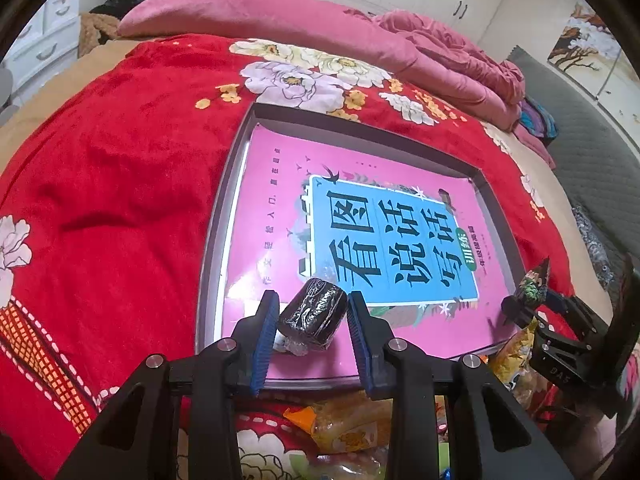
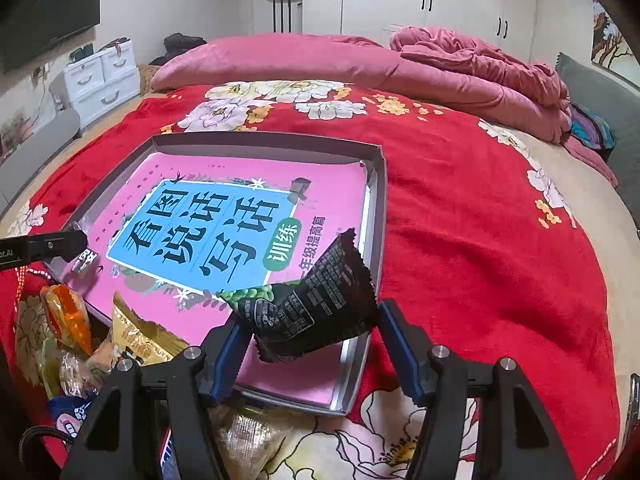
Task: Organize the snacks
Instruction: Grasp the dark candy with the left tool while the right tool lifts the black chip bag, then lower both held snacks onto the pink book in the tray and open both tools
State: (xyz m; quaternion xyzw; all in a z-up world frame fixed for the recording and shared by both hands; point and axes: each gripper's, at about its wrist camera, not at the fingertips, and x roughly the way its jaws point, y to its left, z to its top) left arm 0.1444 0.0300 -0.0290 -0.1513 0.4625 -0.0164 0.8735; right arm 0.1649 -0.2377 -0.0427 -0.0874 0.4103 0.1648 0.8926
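Both grippers are over the near end of the shallow grey tray [image 1: 224, 200], which sits on the red flowered blanket [image 1: 120, 168] with a pink book [image 1: 276, 184] lying flat inside it.

The left gripper [image 1: 313, 314] hangs above the tray's near left corner, and its blue pads are clamped on a small dark round snack [image 1: 314, 314] in shiny clear wrap. The snack sits tilted between the pads, one wrapper end crumpled against the left pad, over the book's lower edge.

Over on the right, the right gripper [image 2: 310, 332] is above the tray's near right corner. Between its fingers is a black snack packet [image 2: 316, 300] with fine print and a green patch at one end, its zigzag edge sticking up toward the tray's right wall. The left pad presses the packet's end; the right pad touches its far corner, so the jaws are closed on the packet, standing fairly wide.

Just outside the tray's near edge lies the pile of waiting snacks: a yellow packet [image 2: 136, 340], an orange-wrapped one [image 2: 66, 316] and a clear-wrapped piece [image 2: 248, 432], all on the blanket.

Beyond the tray's far edge, a pink quilt [image 2: 320, 60] lies folded.
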